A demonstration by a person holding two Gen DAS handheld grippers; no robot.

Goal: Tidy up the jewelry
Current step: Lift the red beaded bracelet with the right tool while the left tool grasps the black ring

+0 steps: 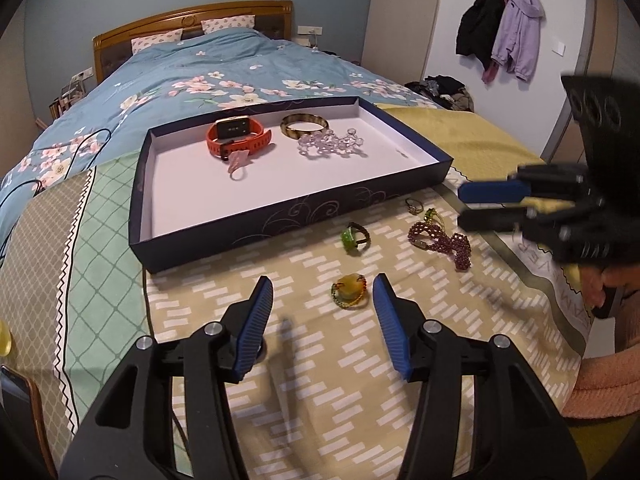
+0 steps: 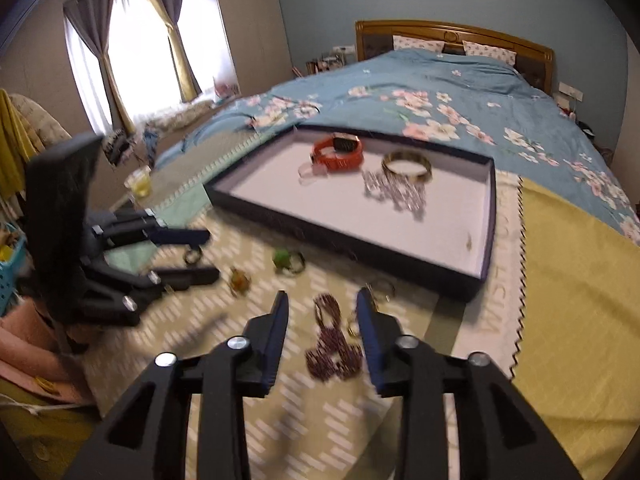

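My right gripper (image 2: 322,312) has its fingers apart astride the purple bead bracelet (image 2: 332,344) on the bed cover — limp, light and apt to slump, so I'd pinch across its bunched strands. My left gripper (image 1: 323,300) stands open near the amber ring (image 1: 349,290); both lie short of the tray (image 1: 280,216).

Only a few letters can be read. On the cream cloth with the zigzag edge (image 1: 532,248), beside the right gripper in the left wrist view, large grey capital letters run along the border; "VER" is clear, the other letters are partly hidden. In the right wrist view the same cloth (image 2: 505,280) shows grey letters, but too blurred to read.
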